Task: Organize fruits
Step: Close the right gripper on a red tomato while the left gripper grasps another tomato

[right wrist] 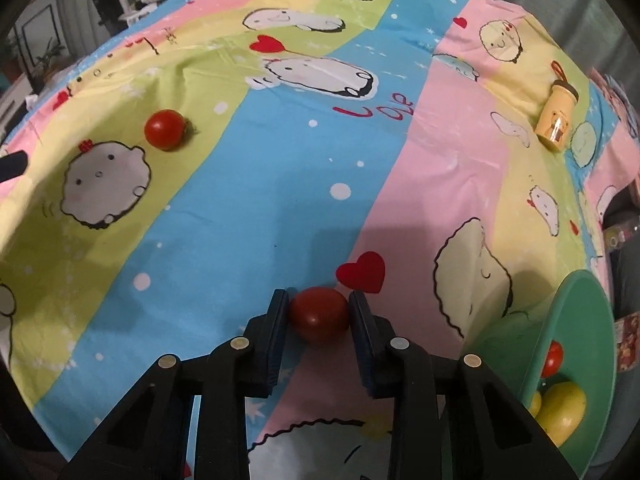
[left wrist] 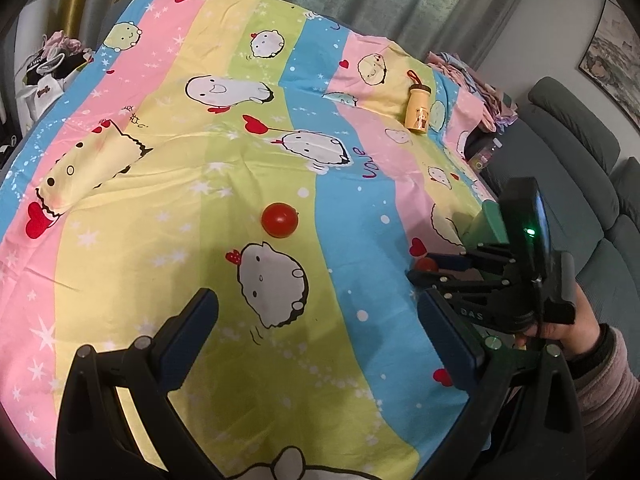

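My right gripper (right wrist: 319, 304) is shut on a red tomato (right wrist: 319, 314) just above the cartoon bedsheet; it also shows in the left wrist view (left wrist: 426, 265) at the right. A second red tomato (left wrist: 279, 219) lies loose on the green stripe, ahead of my left gripper (left wrist: 316, 312), which is open and empty; this tomato also shows in the right wrist view (right wrist: 165, 129) at the far left. A green bowl (right wrist: 576, 320) at the right holds a red tomato (right wrist: 554, 354) and yellow fruits (right wrist: 560, 408).
A small yellow bottle (left wrist: 419, 109) lies on the sheet at the far right, also in the right wrist view (right wrist: 557, 122). A folded cloth bump (left wrist: 86, 168) lies at the left. A grey sofa (left wrist: 580, 152) stands beyond the right edge.
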`<state>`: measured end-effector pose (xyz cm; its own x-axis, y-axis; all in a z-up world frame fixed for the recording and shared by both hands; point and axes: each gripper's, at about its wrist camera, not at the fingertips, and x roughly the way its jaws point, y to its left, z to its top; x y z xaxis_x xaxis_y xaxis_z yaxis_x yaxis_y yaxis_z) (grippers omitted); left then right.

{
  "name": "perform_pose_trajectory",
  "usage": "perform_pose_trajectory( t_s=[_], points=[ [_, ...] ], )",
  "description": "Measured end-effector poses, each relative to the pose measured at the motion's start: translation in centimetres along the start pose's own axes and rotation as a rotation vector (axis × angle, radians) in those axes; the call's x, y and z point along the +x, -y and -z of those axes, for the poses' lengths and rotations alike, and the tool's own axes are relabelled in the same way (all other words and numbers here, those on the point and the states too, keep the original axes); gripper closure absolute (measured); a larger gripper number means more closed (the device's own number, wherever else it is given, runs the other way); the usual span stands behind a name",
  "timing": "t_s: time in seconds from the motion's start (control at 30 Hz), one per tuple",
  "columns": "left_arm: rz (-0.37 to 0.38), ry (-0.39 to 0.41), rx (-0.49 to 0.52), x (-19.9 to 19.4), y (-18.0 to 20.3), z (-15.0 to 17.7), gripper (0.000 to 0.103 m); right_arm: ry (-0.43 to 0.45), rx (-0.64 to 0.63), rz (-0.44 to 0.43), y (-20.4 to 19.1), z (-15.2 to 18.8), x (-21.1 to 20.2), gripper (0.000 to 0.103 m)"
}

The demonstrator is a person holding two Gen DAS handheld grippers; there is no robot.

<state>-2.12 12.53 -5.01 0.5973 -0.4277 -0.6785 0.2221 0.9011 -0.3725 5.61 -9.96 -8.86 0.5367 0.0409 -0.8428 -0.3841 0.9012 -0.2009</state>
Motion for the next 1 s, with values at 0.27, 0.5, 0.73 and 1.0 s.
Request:
perform_pose_trajectory(
  t_s=[0.27,0.5,0.73,1.0],
  points=[
    [-0.007,-0.021,0.030,1.7,0.6,-1.8,0.004,0.110,0.048,-0.272,-1.5,2.0,-2.8,0.071],
    [0.025,-0.069,0.060,4.9,1.4,-4.0,0.012,0.191,0.046,-0.385,-2.4,3.7,-5.4,0.071],
    [-0.051,-0.135,0.116,8.6,1.7,-5.4,0.028,0.225,0.060,-0.433,-1.5,4.6,-6.1,0.071],
    [-0.174,-0.158,0.170,10.7,1.4,-6.2,0.033,0.249,0.079,-0.456,-0.7,5.2,-6.2,0.071]
  ],
)
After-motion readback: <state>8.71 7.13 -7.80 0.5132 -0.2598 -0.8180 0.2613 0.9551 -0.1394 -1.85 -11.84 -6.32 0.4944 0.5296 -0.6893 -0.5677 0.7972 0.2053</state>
